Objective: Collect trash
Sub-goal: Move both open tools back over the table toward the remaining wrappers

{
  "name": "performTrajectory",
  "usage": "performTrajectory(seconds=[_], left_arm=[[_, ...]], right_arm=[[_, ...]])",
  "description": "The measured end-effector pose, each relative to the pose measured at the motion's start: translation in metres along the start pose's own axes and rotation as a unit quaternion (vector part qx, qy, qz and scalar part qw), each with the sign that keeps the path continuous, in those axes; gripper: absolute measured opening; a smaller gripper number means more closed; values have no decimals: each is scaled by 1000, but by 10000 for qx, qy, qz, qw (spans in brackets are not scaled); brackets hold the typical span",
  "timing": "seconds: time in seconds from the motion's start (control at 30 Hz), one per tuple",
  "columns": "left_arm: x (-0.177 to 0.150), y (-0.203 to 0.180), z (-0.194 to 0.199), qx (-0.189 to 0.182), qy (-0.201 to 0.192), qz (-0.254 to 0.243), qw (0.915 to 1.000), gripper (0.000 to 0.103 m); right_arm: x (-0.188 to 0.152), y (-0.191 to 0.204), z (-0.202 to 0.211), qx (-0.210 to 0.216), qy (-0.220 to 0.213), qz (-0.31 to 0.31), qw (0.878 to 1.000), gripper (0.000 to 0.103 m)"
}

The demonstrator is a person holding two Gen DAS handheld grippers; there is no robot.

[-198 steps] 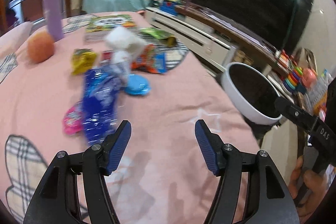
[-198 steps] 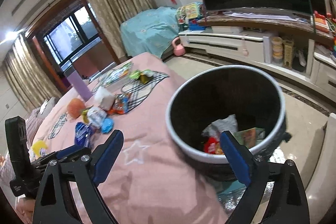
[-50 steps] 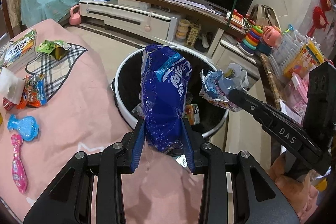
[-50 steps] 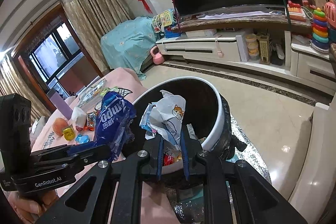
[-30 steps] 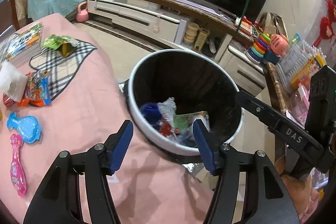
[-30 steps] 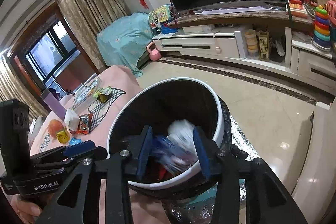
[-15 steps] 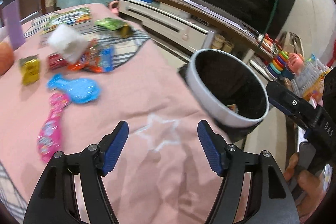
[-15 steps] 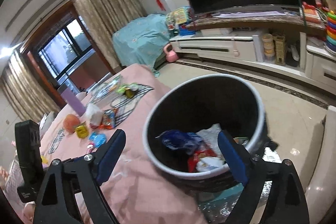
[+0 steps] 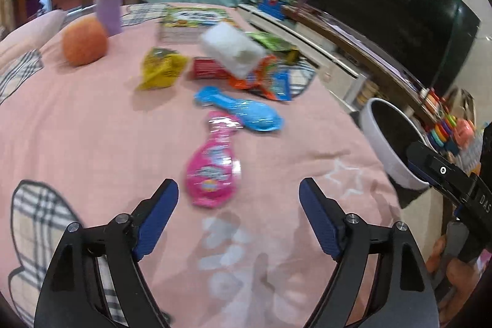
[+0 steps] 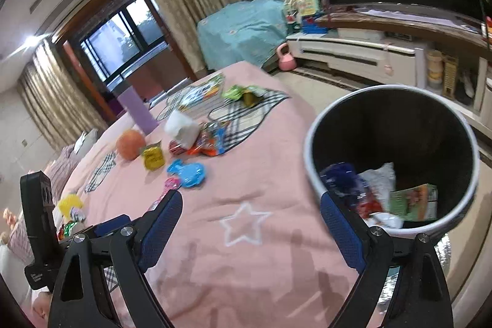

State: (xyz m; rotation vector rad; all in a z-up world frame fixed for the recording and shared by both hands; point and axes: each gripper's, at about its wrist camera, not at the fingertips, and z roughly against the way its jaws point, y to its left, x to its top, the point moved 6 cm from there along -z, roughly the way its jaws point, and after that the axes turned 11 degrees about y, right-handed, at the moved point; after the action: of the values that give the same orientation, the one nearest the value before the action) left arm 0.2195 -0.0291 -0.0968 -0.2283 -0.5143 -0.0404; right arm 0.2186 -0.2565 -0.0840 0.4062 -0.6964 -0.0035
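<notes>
Change since earlier: the blue bag I held in my left gripper now lies in the bin, and the white wrapper from my right gripper lies there too. I have swung both tools back over the pink bedspread.
Left claw: spread wide, gripping nothing.
Right claw: spread wide, also empty.
Nearest trash: the pink wrapper lies flat just ahead of my left gripper, between the lines of its two fingers, not touching them.
Next trash: the blue wrapper sits just beyond the pink one, touching its far tip.
Further trash: the yellow packet and the white tissue lie farther off, near the orange fruit.
Bin: stands at the bed's edge, off to the right of my left gripper, just ahead of my right finger in the right wrist view.
</notes>
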Motion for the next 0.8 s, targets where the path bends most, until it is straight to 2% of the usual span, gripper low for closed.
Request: performTrajectory(seconds=[0.33, 0.43, 0.8], left_arm=[[1, 52, 8, 236, -225, 346, 9989, 86], [3, 59, 7, 295, -243, 351, 9987, 86], [28, 80, -8, 406, -198, 376, 9983, 86]], right_arm=[[-2, 36, -36, 30, 173, 280, 9995, 94], [1, 44, -46, 119, 210, 299, 9993, 94], [24, 51, -77, 20, 409, 380, 9984, 94]])
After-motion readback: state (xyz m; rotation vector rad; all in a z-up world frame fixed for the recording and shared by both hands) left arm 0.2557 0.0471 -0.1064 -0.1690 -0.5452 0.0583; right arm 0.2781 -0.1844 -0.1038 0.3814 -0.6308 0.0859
